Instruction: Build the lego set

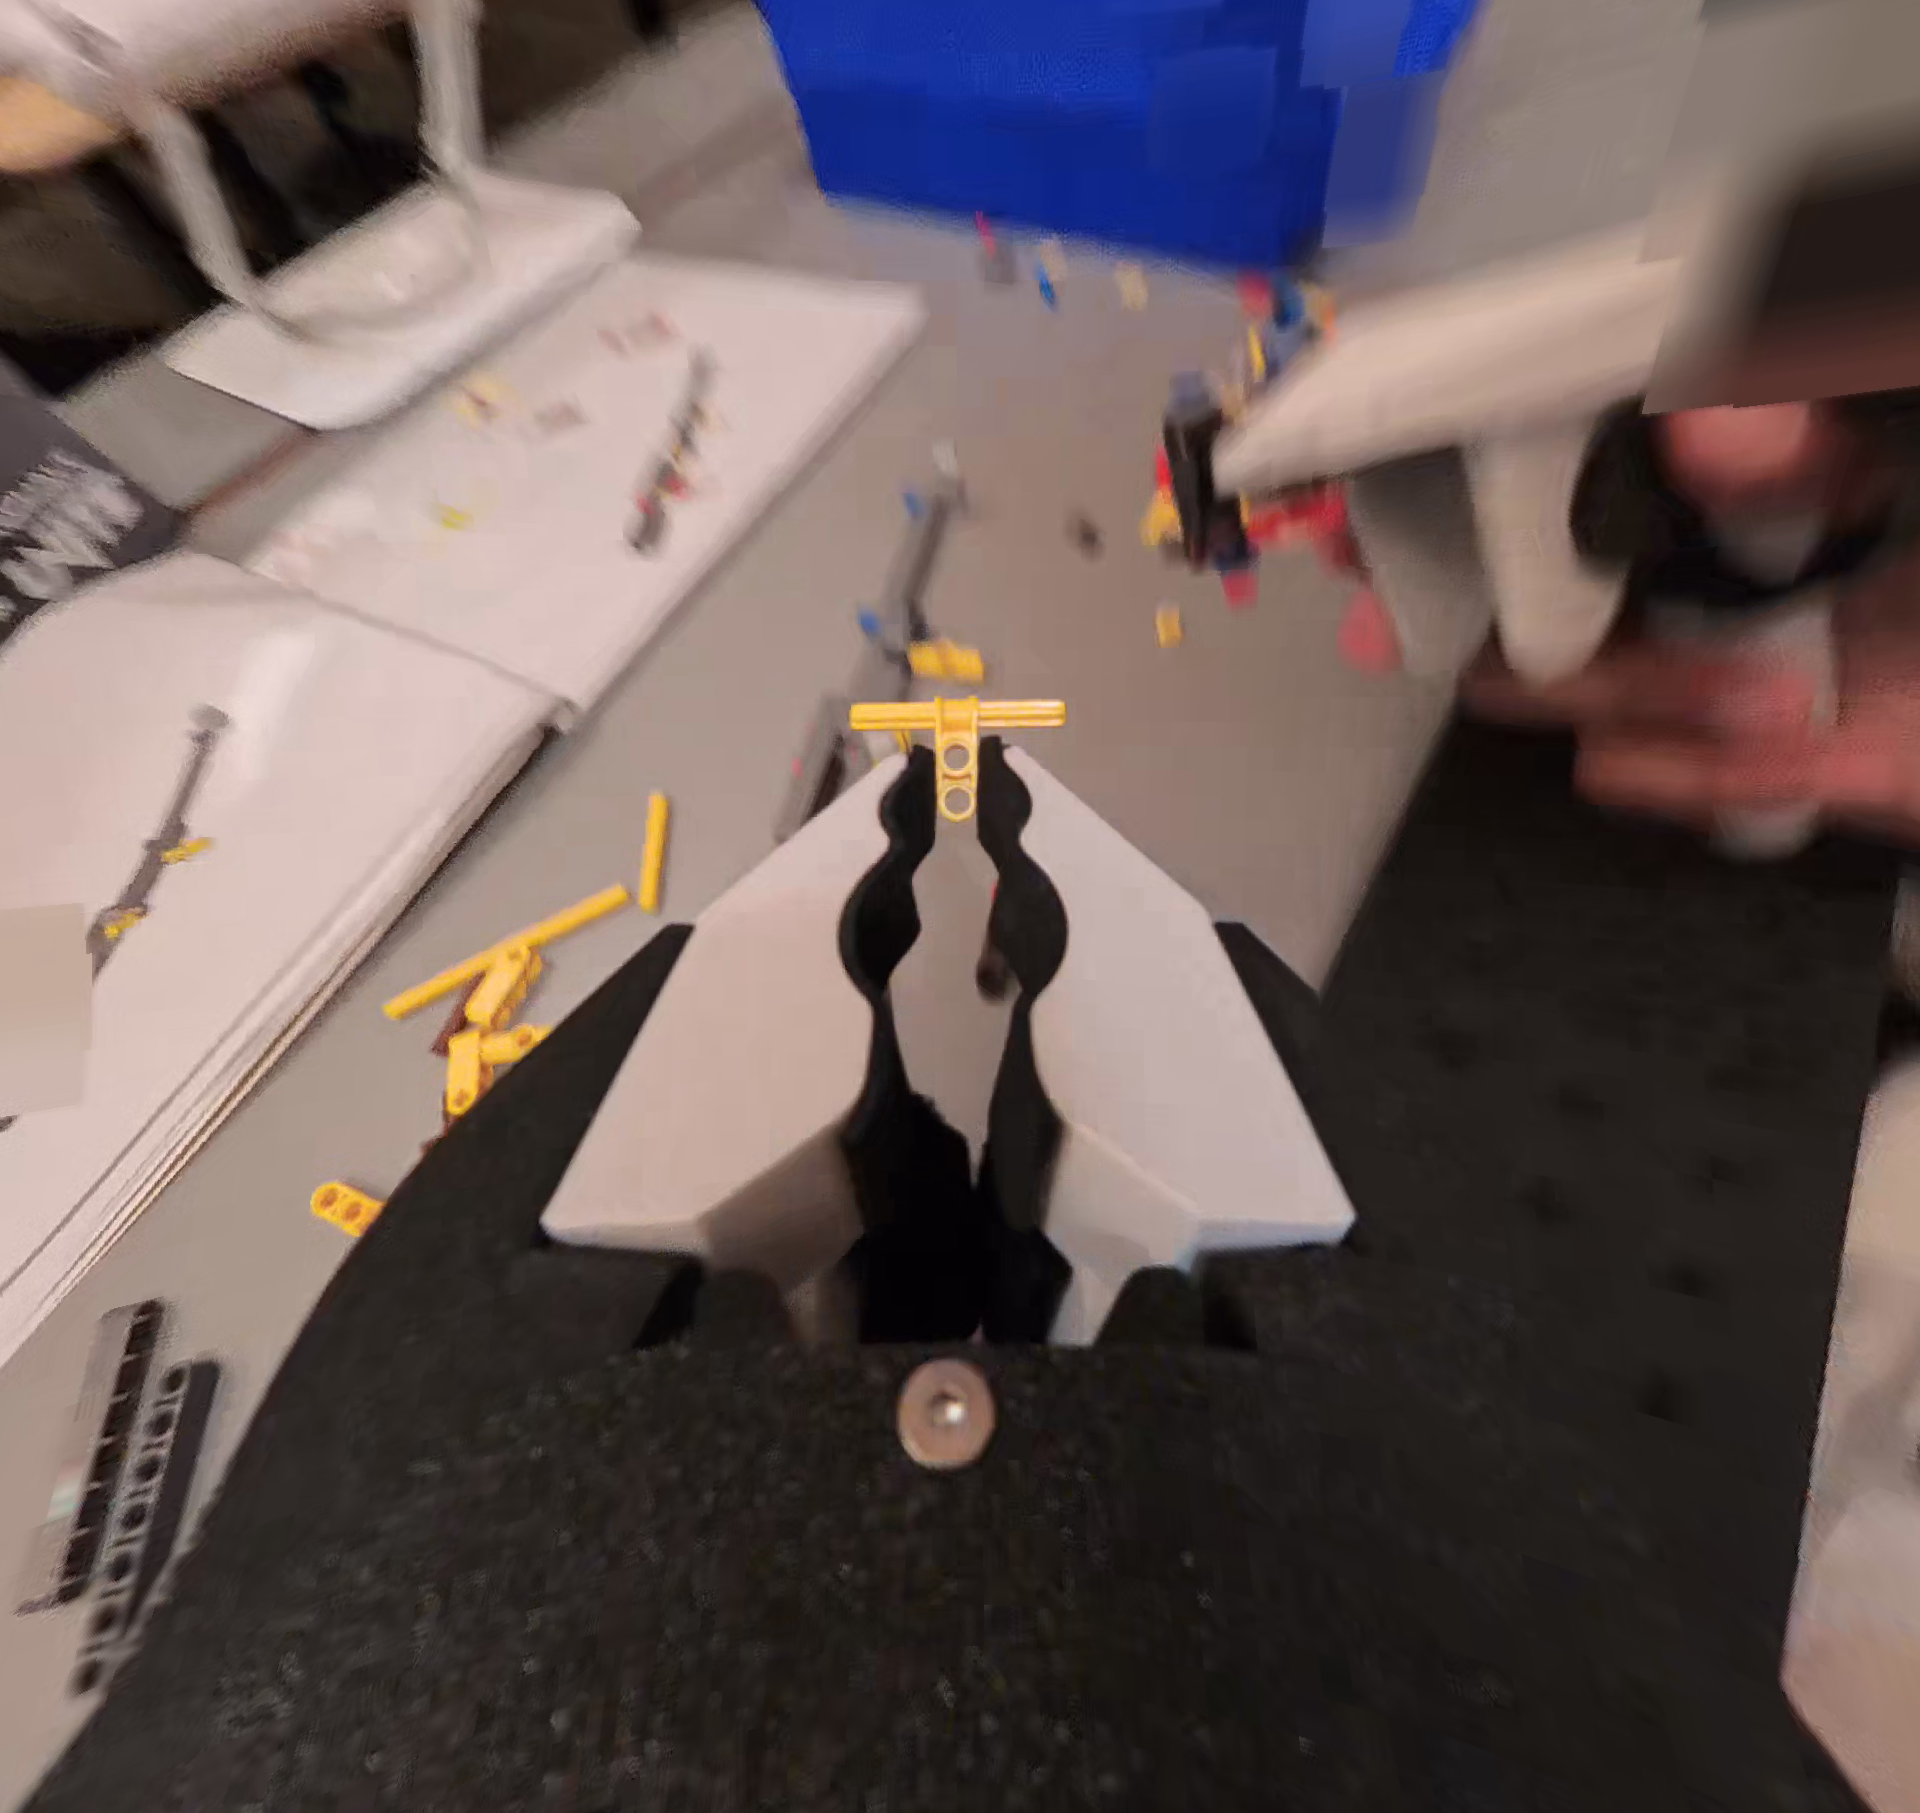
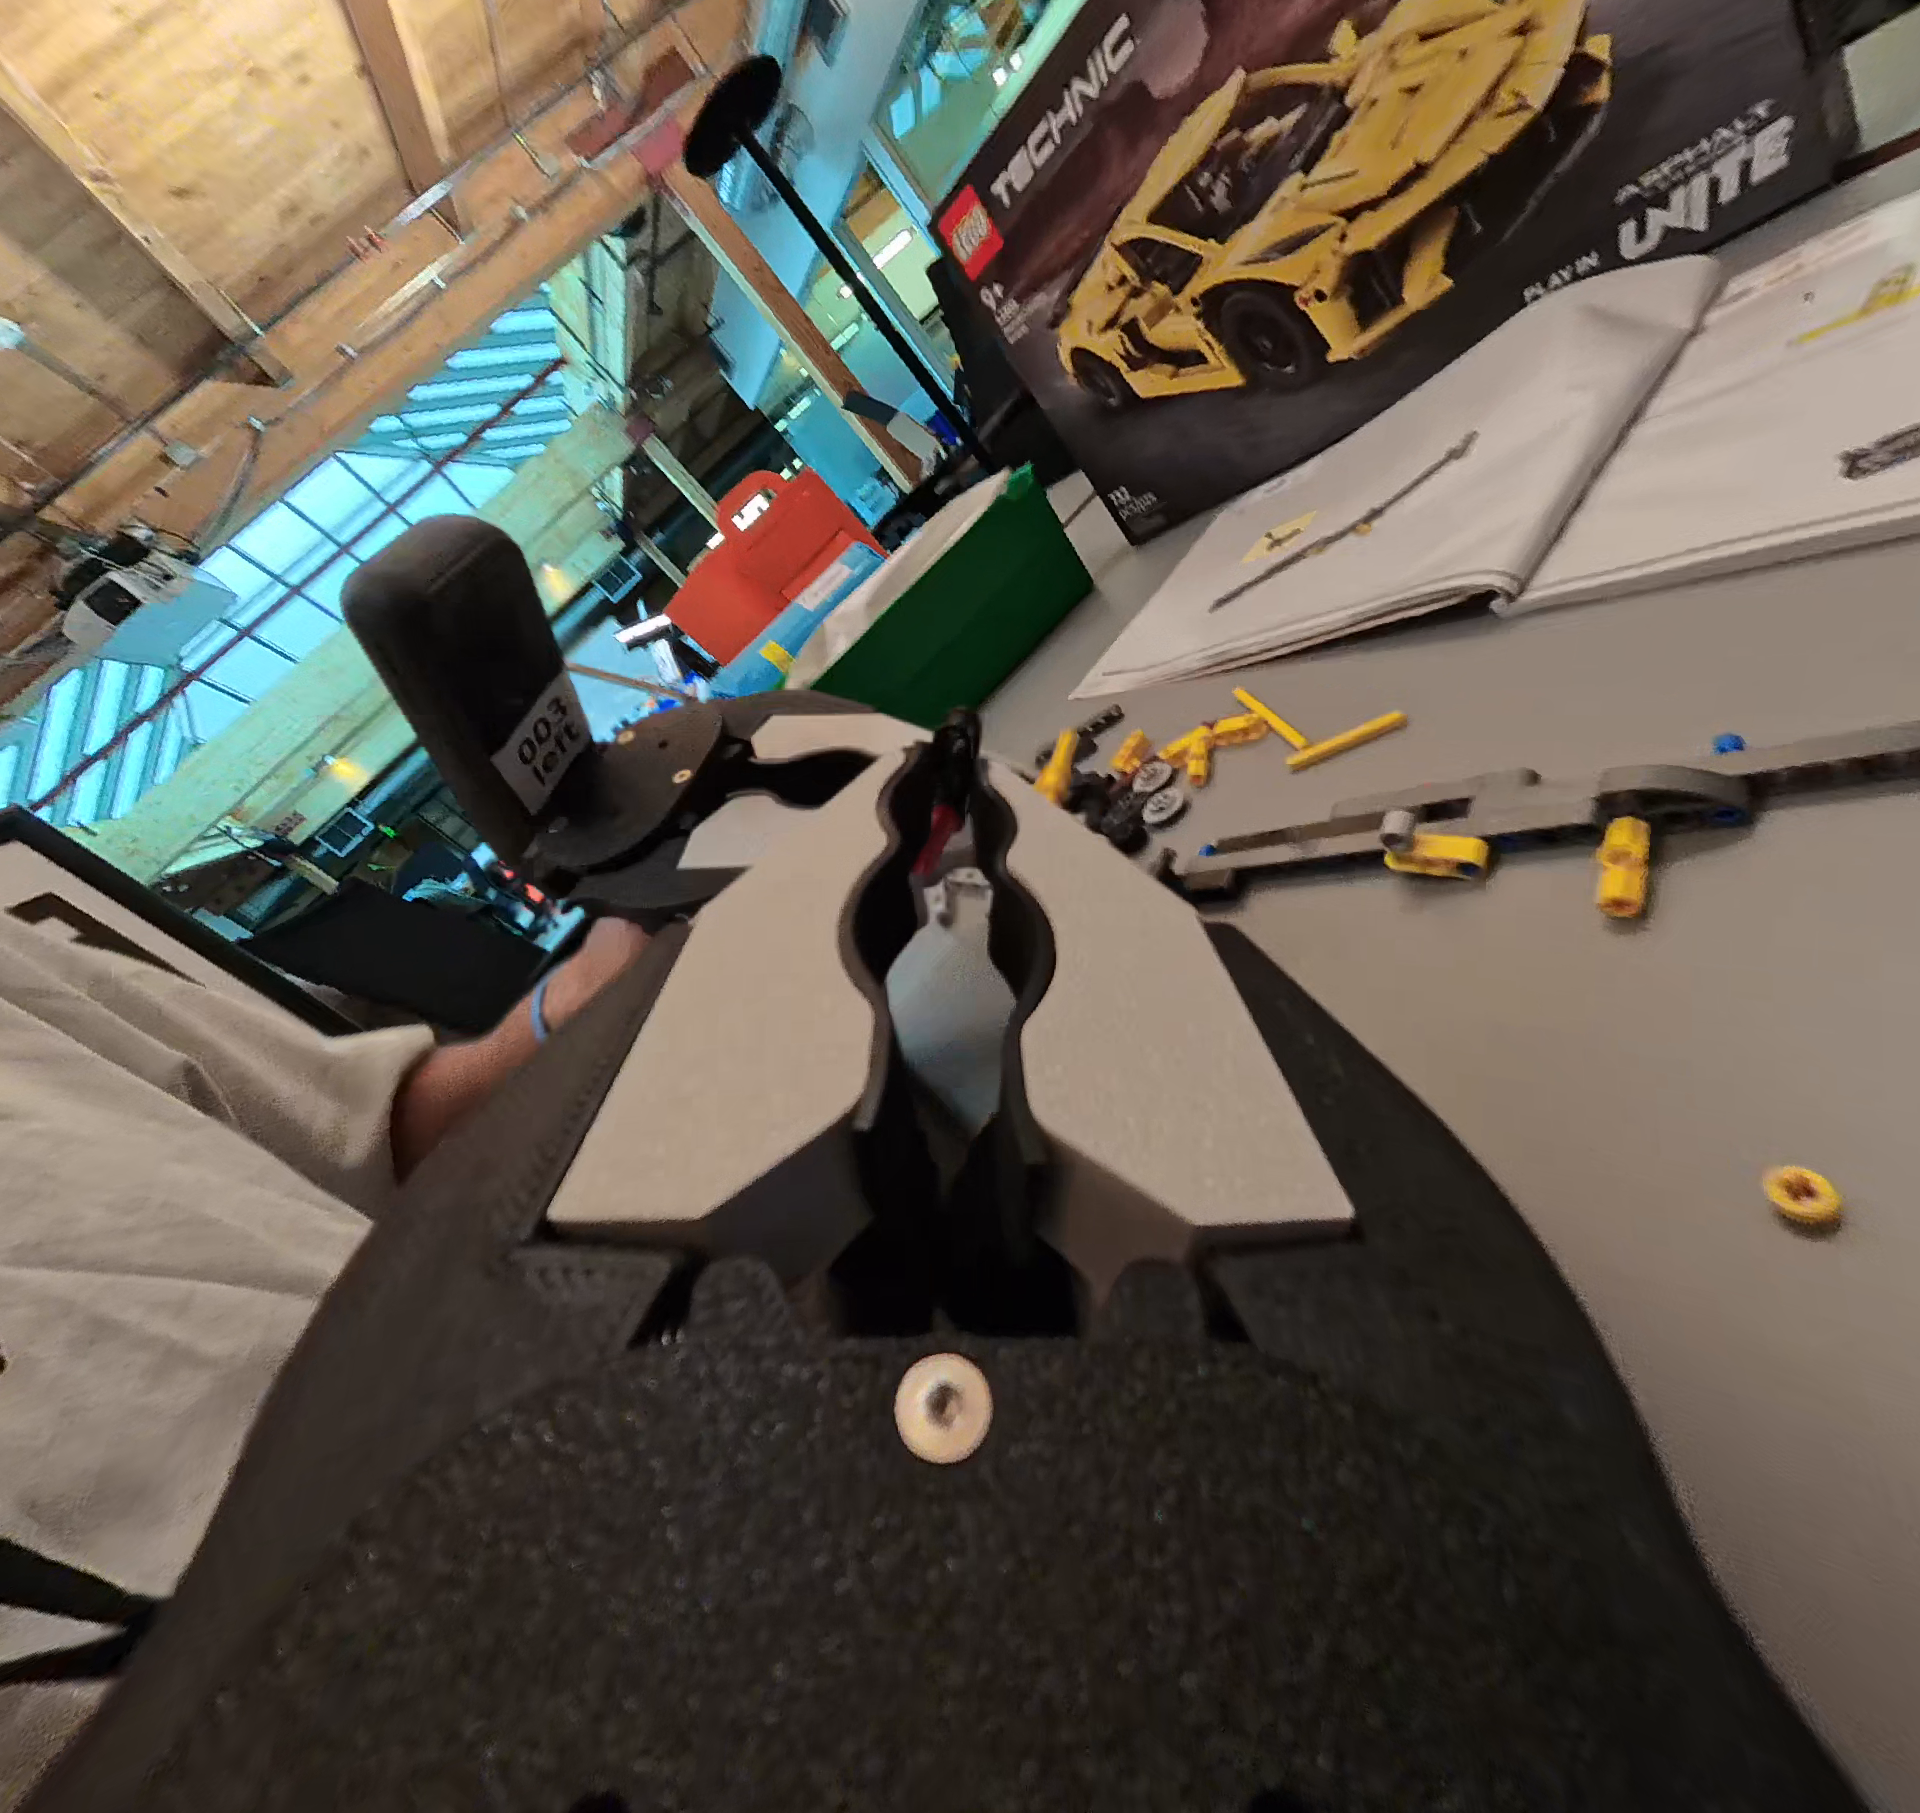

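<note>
My left gripper (image 1: 956, 761) is clamped on a small yellow connector (image 1: 957, 776), two holes showing between the tips; a yellow axle (image 1: 956, 715) runs crosswise through its top, just past my fingertips. It's held up off the table.

My right gripper (image 2: 951, 776) is closed on a multicolour sub-assembly (image 1: 1205, 496): black, red, yellow and blue parts. From its own camera only a black and red bit (image 2: 951, 776) shows pinched at the tips. In the left view that gripper sits ahead and to the right of my left one, well apart.

Below and left of the left gripper: a pile of yellow pins and axles (image 1: 509, 974) on the grey table (image 1: 1195, 828), plus one loose yellow two-hole piece (image 1: 346, 1207) beside the gripper body. Ahead of it lies a long grey beam assembly (image 2: 1558, 807) with yellow connectors and blue pins clipped on. A black holed beam (image 1: 125, 1472) lies far left near the table edge. More loose bits are scattered farther ahead, too blurred to identify.

Right of the right gripper: a single yellow bushing (image 2: 1803, 1195) on bare table. Ahead: small black and grey gears (image 2: 1143, 797) beside the yellow pile.

Open instruction booklet (image 1: 239, 828) lies left of the left gripper. Behind it stand the set box (image 2: 1403, 205) with a yellow car picture and a green bin (image 2: 956, 610). A blue bin (image 1: 1060, 70) stands far ahead in the left view, heavily blurred.

The room has a wood-beam ceiling (image 2: 208, 101) and large windows. The table's right edge drops to dark floor (image 1: 1558, 1140).
</note>
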`<state>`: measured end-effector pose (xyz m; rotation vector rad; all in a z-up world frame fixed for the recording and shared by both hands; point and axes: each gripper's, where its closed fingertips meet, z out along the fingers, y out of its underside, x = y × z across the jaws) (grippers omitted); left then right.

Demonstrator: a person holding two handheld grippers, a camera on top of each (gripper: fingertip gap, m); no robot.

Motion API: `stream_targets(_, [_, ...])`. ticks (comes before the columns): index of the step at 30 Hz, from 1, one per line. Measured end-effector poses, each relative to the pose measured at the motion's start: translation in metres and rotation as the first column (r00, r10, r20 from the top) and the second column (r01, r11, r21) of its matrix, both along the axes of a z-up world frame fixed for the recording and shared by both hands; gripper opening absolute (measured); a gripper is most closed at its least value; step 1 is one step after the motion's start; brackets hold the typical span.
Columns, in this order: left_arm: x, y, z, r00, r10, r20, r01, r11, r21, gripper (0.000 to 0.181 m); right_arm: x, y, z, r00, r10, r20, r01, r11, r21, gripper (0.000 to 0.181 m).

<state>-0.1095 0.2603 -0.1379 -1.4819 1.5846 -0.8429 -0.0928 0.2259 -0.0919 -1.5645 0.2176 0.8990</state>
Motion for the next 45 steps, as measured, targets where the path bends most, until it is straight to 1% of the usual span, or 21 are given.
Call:
stream_targets(2, [0.010,0.006,0.027,0.982,0.087,0.169,-0.079,0.996,-0.050,0.006,-0.005,0.008,0.003,1.000,-0.022,-0.002,0.022,1.000,0.022,0.006])
stream_targets(3, [0.012,0.011,0.032,0.968,0.127,0.218,-0.116,0.991,-0.064,0.006,-0.008,0.011,0.003,1.000,-0.026,0.010,0.026,0.999,0.026,0.006])
stream_targets(4, [0.013,0.016,0.033,0.954,0.173,0.244,-0.158,0.984,-0.082,0.006,-0.006,0.014,0.001,0.998,-0.051,0.027,0.050,0.999,0.020,0.006])
stream_targets(5, [0.014,0.017,0.033,0.944,0.194,0.266,-0.170,0.979,-0.111,0.006,-0.005,0.016,-0.001,0.996,-0.072,0.054,0.072,0.997,0.011,0.006])
stream_targets(7, [0.015,0.017,0.027,0.932,0.224,0.286,-0.186,0.970,-0.154,0.006,-0.008,0.020,-0.001,0.995,-0.062,0.076,0.061,0.998,0.013,0.006])
stream_targets(8, [0.015,0.017,0.026,0.928,0.230,0.294,-0.194,0.970,-0.146,0.006,-0.008,0.022,-0.006,0.993,-0.068,0.092,0.070,0.997,-0.012,0.006])
stream_targets(10, [0.013,0.017,0.036,0.909,0.227,0.350,-0.199,0.973,-0.114,0.006,-0.006,0.025,-0.007,0.989,-0.088,0.123,0.091,0.996,-0.019,0.006])
stream_targets(12, [0.016,0.012,0.032,0.921,0.204,0.332,-0.185,0.979,-0.088,0.006,-0.008,0.026,-0.008,0.988,-0.084,0.132,0.087,0.996,-0.020,0.006])
stream_targets(17, [0.015,0.008,0.034,0.920,0.174,0.352,-0.182,0.983,-0.009,0.006,-0.006,0.024,-0.007,0.992,-0.079,0.103,0.081,0.997,-0.014,0.006])
stream_targets(21, [0.013,0.007,0.038,0.911,0.168,0.376,-0.172,0.985,-0.023,0.006,-0.003,0.022,-0.005,0.997,-0.061,0.048,0.062,0.998,-0.012,0.006])
stream_targets(25, [0.013,0.007,0.037,0.914,0.158,0.373,-0.155,0.987,-0.037,0.006,-0.010,0.022,-0.005,0.999,-0.014,0.047,0.015,1.000,-0.011,0.006])
stream_targets(33, [0.014,0.002,0.036,0.919,0.126,0.374,-0.122,0.992,-0.035,0.006,-0.009,0.022,-0.005,0.999,-0.005,0.034,0.005,1.000,-0.009,0.006])
stream_targets(36, [0.015,0.000,0.034,0.926,0.099,0.365,-0.099,0.995,-0.019,0.006,-0.009,0.021,-0.006,1.000,0.028,-0.009,-0.029,0.999,-0.019,0.006])
stream_targets(40, [0.012,-0.003,0.033,0.937,0.048,0.347,-0.083,0.993,0.086,0.006,-0.012,0.019,-0.008,0.997,0.070,-0.031,-0.071,0.997,-0.031,0.006])
stream_targets(45, [0.007,-0.003,0.028,0.952,-0.022,0.306,-0.054,0.969,0.239,0.006,-0.017,0.018,-0.014,0.991,0.122,-0.046,-0.126,0.989,-0.078,0.006])
